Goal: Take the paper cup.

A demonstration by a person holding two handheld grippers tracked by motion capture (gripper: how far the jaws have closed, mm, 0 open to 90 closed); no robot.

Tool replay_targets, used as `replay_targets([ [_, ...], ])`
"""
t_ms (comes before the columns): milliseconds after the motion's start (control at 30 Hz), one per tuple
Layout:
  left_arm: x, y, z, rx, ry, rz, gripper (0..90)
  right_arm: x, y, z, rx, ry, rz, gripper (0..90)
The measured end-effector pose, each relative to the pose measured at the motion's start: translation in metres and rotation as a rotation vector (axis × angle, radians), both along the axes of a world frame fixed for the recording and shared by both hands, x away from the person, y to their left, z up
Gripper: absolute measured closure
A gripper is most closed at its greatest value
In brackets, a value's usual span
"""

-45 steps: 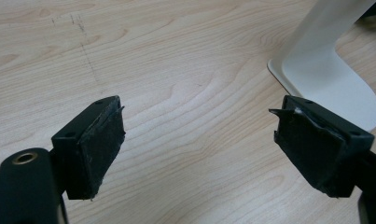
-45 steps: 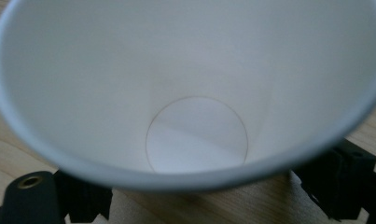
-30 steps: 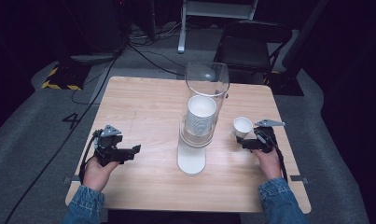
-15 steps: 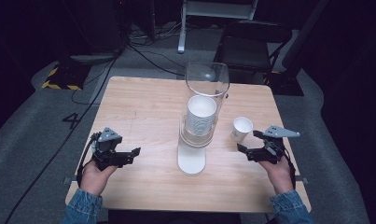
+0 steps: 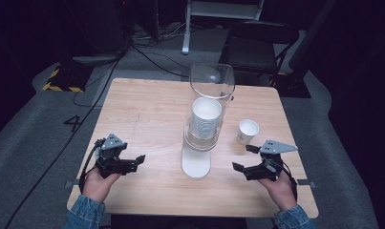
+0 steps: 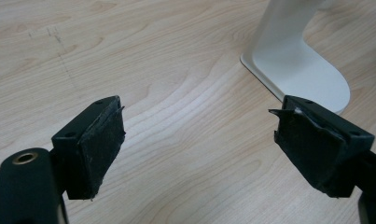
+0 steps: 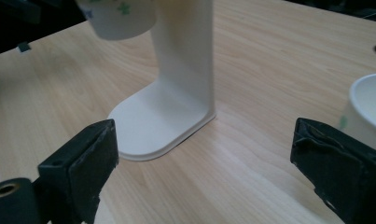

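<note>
With the paper cup (image 5: 248,130) standing upright right of the cup dispenser (image 5: 203,125) (apparently just dispensed), the right gripper (image 5: 243,158) sits apart, jaws wide and empty though just narrowed slightly, the left gripper (image 5: 133,162) idling equally spread.

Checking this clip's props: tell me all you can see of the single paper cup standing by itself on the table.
The paper cup is small and white, with faint green marks on its side in the right gripper view. It stands upright, mouth up and looks empty, on the wooden table, right of the cup dispenser. Nothing touches it; the right gripper sits nearer the person, jaws open.
</note>
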State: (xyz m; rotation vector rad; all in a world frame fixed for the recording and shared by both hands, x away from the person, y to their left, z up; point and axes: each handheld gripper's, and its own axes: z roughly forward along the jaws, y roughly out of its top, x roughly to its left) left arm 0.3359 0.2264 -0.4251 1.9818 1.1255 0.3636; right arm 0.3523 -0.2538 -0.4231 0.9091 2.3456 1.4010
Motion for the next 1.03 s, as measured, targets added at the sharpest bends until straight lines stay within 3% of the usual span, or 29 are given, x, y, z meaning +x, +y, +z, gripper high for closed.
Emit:
replay_targets([
  [267,0.000,0.000,-0.001,0.003,-0.004,-0.002,15.6,-0.006,0.018,-0.016,-0.048,-0.008,0.059,8.0],
  [400,0.001,0.000,-0.004,0.008,-0.003,0.003,15.6,-0.006,0.025,-0.026,-0.075,0.002,0.041,8.0],
  [700,0.002,-0.002,-0.008,0.003,-0.008,0.009,15.7,-0.001,0.034,-0.042,-0.149,-0.031,-0.018,8.1],
  [833,0.002,-0.003,-0.009,0.003,0.004,0.011,15.7,0.000,0.038,-0.047,-0.158,-0.017,-0.041,9.1],
  [933,0.002,-0.003,-0.010,0.002,0.010,0.014,15.7,0.002,0.040,-0.050,-0.193,-0.003,-0.046,9.1],
  [1033,0.003,-0.003,-0.010,0.007,0.012,0.012,15.7,0.004,0.039,-0.052,-0.177,0.035,-0.044,9.1],
])
